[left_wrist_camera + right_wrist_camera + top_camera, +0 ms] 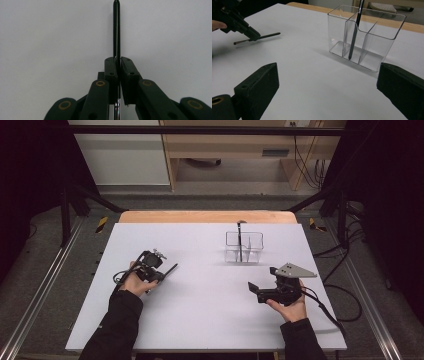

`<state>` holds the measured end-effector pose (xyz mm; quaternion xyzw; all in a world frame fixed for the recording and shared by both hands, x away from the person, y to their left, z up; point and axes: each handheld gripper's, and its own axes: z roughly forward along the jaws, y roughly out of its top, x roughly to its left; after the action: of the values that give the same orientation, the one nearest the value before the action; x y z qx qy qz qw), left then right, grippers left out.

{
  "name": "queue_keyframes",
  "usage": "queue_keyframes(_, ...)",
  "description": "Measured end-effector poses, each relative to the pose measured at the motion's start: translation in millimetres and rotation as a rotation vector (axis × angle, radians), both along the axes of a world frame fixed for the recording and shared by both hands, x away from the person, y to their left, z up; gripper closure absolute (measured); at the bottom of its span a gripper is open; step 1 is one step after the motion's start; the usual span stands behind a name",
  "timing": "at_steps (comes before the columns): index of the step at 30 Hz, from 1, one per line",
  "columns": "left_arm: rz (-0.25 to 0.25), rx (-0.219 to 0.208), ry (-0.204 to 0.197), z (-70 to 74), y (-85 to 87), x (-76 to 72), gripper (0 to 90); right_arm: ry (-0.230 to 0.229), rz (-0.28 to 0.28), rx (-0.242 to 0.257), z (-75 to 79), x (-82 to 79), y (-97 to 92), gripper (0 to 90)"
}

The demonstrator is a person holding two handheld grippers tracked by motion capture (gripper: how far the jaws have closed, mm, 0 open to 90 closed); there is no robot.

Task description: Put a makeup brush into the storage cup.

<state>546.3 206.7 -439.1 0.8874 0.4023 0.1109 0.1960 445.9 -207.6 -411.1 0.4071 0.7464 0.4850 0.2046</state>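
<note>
My left gripper (pixel 159 271) sits over the left half of the white table (pixel 200 320), its jaws clamped on a thin black brush (pixel 116 30) that lies nearly level just above the surface; what may be bristles show at one end in the right gripper view, though that end is small and dim. My right gripper (pixel 256 290) rests near the right edge, jaws spread wide with nothing between them. Toward the far edge stands a clear divided holder (pixel 372 37) with another dark brush (pixel 355 37) upright in its middle compartment.
</note>
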Motion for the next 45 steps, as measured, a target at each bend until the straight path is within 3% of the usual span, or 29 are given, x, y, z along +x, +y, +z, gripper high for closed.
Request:
queue_keyframes(10,-0.046,-0.055,-0.051,17.5,5.6,-14.0,83.2,-0.001,0.0,-0.003,0.2,-0.1,0.2,4.7)
queue_keyframes(12,-0.065,-0.072,-0.076,22.4,4.9,-20.5,83.2,-0.002,0.001,-0.002,0.5,-0.1,0.1,4.7)
queue_keyframes(23,-0.144,-0.108,-0.102,31.2,-6.1,-37.4,83.2,-0.008,0.011,-0.016,2.3,-0.1,1.4,4.8)
queue_keyframes(34,-0.202,-0.141,-0.105,30.3,-17.4,-46.2,83.2,-0.023,0.029,-0.063,7.0,1.2,10.5,5.0)
queue_keyframes(45,-0.26,-0.183,-0.103,36.5,-21.6,-54.6,83.2,-0.04,0.086,-0.137,19.3,5.5,36.9,5.4)
